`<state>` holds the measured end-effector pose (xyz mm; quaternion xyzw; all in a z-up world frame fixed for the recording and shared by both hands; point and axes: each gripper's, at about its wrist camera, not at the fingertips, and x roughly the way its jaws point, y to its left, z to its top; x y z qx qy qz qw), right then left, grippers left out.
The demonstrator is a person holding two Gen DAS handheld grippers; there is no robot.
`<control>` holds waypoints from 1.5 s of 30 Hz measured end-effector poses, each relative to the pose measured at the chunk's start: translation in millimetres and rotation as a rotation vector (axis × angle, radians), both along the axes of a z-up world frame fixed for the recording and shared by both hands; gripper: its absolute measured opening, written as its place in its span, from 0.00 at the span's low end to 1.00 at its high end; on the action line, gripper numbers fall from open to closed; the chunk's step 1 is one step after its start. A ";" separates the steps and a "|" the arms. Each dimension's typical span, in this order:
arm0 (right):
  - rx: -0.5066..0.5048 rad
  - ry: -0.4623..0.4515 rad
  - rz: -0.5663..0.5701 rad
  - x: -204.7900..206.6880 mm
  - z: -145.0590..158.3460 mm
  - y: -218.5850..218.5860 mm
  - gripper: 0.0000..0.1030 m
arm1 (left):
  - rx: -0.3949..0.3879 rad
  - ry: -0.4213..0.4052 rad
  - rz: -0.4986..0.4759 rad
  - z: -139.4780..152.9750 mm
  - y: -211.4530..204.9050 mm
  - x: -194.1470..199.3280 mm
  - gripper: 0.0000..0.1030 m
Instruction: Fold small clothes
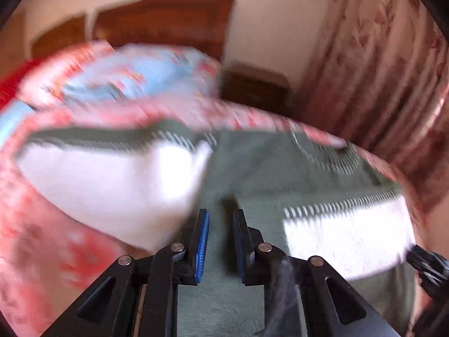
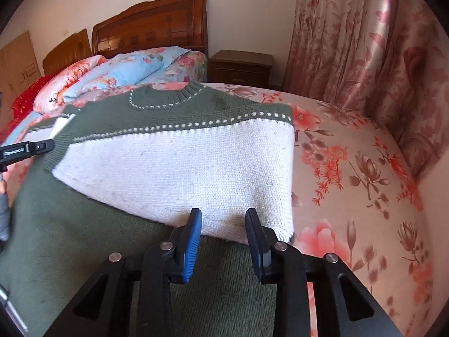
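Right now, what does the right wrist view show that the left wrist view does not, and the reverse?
Only the right wrist view shows the sweater's neckline sharply, the open right gripper above the white sleeve folded across the body, and the left gripper coming in from the side.

Only the left wrist view, which is blurred, shows the open left gripper over the green body, with the other white sleeve lying beside it.

Both show the green and white sweater on the floral bedsheet, the wooden headboard, the nightstand and the curtain.
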<state>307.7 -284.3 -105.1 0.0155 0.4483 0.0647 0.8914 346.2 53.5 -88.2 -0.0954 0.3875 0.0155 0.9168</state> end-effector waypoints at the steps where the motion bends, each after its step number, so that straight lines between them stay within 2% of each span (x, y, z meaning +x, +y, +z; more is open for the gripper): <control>1: 0.004 -0.031 -0.004 3.1 9.7 -2.8 0.03 | -0.006 -0.045 -0.008 11.0 -3.0 -2.5 0.18; 3: -0.003 -0.057 -0.016 15.9 18.3 -7.0 0.12 | -0.025 -0.083 -0.074 24.3 -16.8 -1.6 0.24; 4: -0.001 -0.059 -0.026 27.0 20.8 -10.5 0.23 | -0.024 -0.084 -0.135 27.4 -29.7 2.2 0.27; 5: 0.002 -0.057 -0.032 43.5 22.0 -12.4 0.26 | -0.020 -0.073 -0.180 26.4 -40.1 6.1 0.28; 8: 0.008 0.007 -0.036 89.9 4.6 -14.9 0.28 | 0.047 -0.014 -0.238 5.1 -66.4 19.4 0.28; 10: -0.003 0.051 -0.035 111.3 -12.3 -15.9 0.29 | 0.058 0.064 -0.246 -22.4 -72.0 30.0 0.28; 11: -0.021 0.078 -0.032 121.8 -22.1 -16.4 0.43 | 0.058 0.057 -0.250 -31.6 -71.0 28.9 0.28; 12: -0.024 0.069 -0.024 126.1 -25.9 -18.8 0.57 | 0.050 0.018 -0.263 -32.5 -68.7 23.6 0.29; 13: -0.019 0.056 -0.018 126.2 -26.8 -20.2 0.69 | 0.031 0.021 -0.266 -31.5 -66.2 23.3 0.29; 15: 0.007 0.068 -0.030 128.0 -25.8 -23.4 0.70 | 0.013 0.021 -0.263 -31.6 -63.6 22.4 0.29; 17: -0.003 0.075 -0.064 127.2 -22.4 -23.2 0.70 | 0.031 0.022 -0.263 -31.6 -65.8 20.3 0.29; 18: -0.024 0.067 -0.090 124.1 -18.3 -21.0 0.76 | 0.042 0.022 -0.262 -31.4 -66.8 20.2 0.29; 19: -0.027 0.044 -0.103 117.9 -13.4 -17.7 0.98 | 0.051 0.022 -0.261 -31.5 -67.7 19.7 0.29; 22: 0.018 0.019 -0.055 94.4 -12.0 -3.4 1.00 | 0.039 0.022 -0.259 -30.7 -67.5 21.0 0.29; 24: -0.053 0.035 -0.009 84.4 -23.0 12.8 1.00 | 0.026 0.022 -0.259 -30.9 -65.8 22.7 0.29; 26: -0.143 -0.004 0.023 75.1 -26.0 24.5 1.00 | 0.016 0.022 -0.259 -31.2 -64.8 23.8 0.29; 28: -0.132 0.022 -0.029 71.1 -16.9 24.0 1.00 | 0.001 0.020 -0.260 -30.6 -62.7 23.6 0.29; 30: -0.085 -0.028 -0.042 54.8 -0.9 26.7 1.00 | -0.077 0.007 -0.249 -27.6 -50.3 19.7 0.29; 33: -0.100 -0.077 0.018 25.2 8.7 43.2 1.00 | -0.305 -0.079 -0.178 -16.0 2.2 3.1 0.29; 34: -0.104 -0.084 0.037 17.7 8.2 47.9 1.00 | -0.388 -0.114 -0.120 -13.4 31.9 -2.7 0.29; 37: -0.106 -0.085 0.060 0.3 -1.7 56.1 1.00 | -0.537 -0.160 0.101 -18.7 120.7 -12.5 0.30; 41: -0.118 -0.032 0.039 2.2 -20.0 60.4 1.00 | -0.630 -0.140 0.434 -43.2 234.2 -30.5 0.32; 43: -0.117 -0.042 0.044 2.2 -20.5 60.9 1.00 | -0.659 -0.125 0.554 -55.1 280.7 -39.1 0.37; 45: -0.110 -0.030 0.045 3.3 -23.0 60.2 1.00 | -0.655 -0.111 0.625 -62.4 310.0 -42.2 0.40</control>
